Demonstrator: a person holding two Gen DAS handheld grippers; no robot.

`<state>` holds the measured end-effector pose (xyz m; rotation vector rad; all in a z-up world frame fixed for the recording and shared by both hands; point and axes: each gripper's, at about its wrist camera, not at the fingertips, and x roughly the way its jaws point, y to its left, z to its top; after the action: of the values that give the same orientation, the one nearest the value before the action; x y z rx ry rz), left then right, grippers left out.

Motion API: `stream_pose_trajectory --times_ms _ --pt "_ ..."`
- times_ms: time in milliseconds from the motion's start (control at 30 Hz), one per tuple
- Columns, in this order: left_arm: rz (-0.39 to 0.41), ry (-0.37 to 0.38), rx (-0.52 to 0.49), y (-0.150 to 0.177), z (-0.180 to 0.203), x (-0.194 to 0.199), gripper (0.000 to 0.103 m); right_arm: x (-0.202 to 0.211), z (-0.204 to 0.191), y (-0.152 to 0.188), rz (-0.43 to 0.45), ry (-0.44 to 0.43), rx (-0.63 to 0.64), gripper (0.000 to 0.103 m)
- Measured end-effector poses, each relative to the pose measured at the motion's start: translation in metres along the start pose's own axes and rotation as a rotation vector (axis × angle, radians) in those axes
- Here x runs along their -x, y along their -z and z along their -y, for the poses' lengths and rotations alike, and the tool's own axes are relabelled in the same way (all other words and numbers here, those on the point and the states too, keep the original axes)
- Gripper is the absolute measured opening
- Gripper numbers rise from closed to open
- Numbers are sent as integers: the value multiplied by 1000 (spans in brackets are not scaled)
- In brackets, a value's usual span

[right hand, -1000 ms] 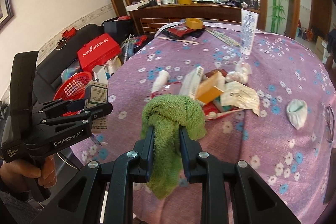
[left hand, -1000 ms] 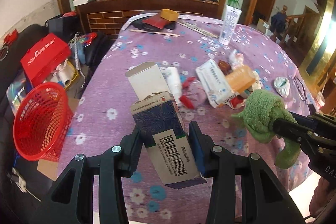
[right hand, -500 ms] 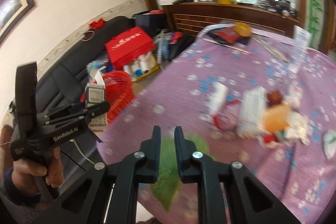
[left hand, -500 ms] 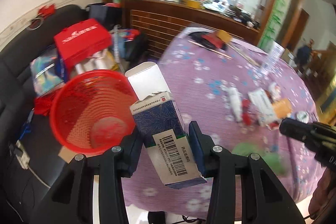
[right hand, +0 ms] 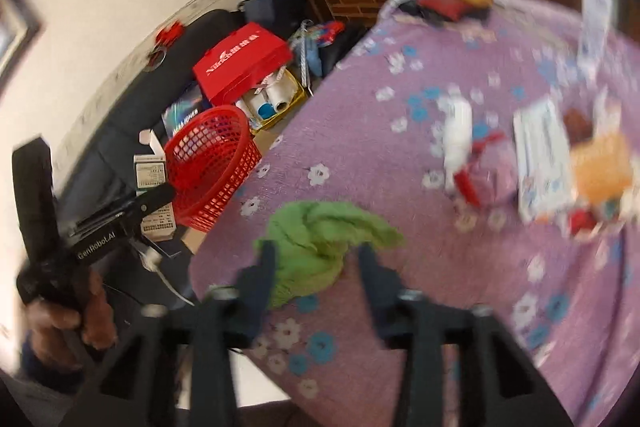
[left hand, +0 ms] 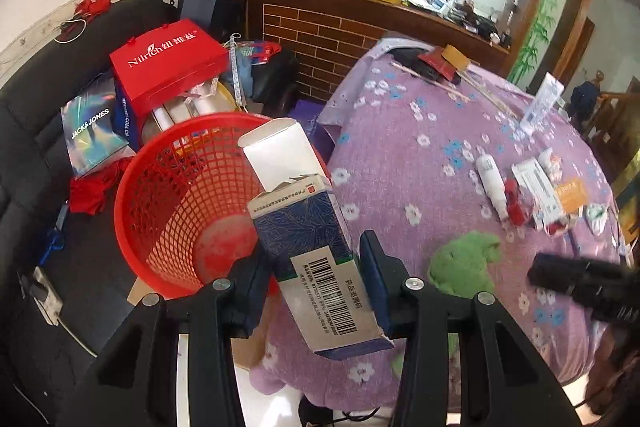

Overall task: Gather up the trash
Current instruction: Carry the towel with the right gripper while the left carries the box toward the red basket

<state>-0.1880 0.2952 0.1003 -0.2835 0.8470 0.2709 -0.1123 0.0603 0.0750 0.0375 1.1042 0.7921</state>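
Two pairs of fingers are working at once. The left fingers (left hand: 316, 287) are pinching a blue medicine carton (left hand: 316, 247) around its lower half, its white flap standing open above, and are carrying it beside the rim of the red basket (left hand: 160, 219), which is sitting below the edge of the surface (left hand: 420, 163). From the right wrist view the carton is looking level with the near rim rather than clearly over the mouth, so letting go now is risking a bounce off the rim and a fall to the floor. The tall, tilted carton is also likely catching the rim with its open flap.

The right fingers (right hand: 316, 267) are spreading apart, with the green cloth (right hand: 320, 239) lying crumpled on the surface between them, no longer squeezed. It is resting close to the surface's edge, so a brush from either tool could be sliding it off. Further out, a white bottle (left hand: 492, 183), a white packet (left hand: 536, 187) and an orange packet (left hand: 572, 193) are waiting, well apart from the basket.
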Motion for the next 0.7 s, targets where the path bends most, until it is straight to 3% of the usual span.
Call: stream_pose_trajectory --times_ms 133,267,333,433,633,700 --pt "0 -4 11 -9 -10 -4 42 -28 -6 -3 -57 -40 -20 69" --pt "-4 -14 22 -16 -22 -11 42 -63 -15 -6 -123 55 6 71" --pt "-8 -18 28 -19 -30 -14 42 -76 -15 -6 -159 42 -10 55" --pt "-12 -33 36 -23 -44 -17 42 -69 -26 -10 -122 66 44 46" --pt "-8 -45 63 -37 -71 -18 42 -45 -69 -49 -10 24 155 46" --pt "-1 -48 62 -39 -78 -18 51 -43 -88 -69 23 1 200 46"
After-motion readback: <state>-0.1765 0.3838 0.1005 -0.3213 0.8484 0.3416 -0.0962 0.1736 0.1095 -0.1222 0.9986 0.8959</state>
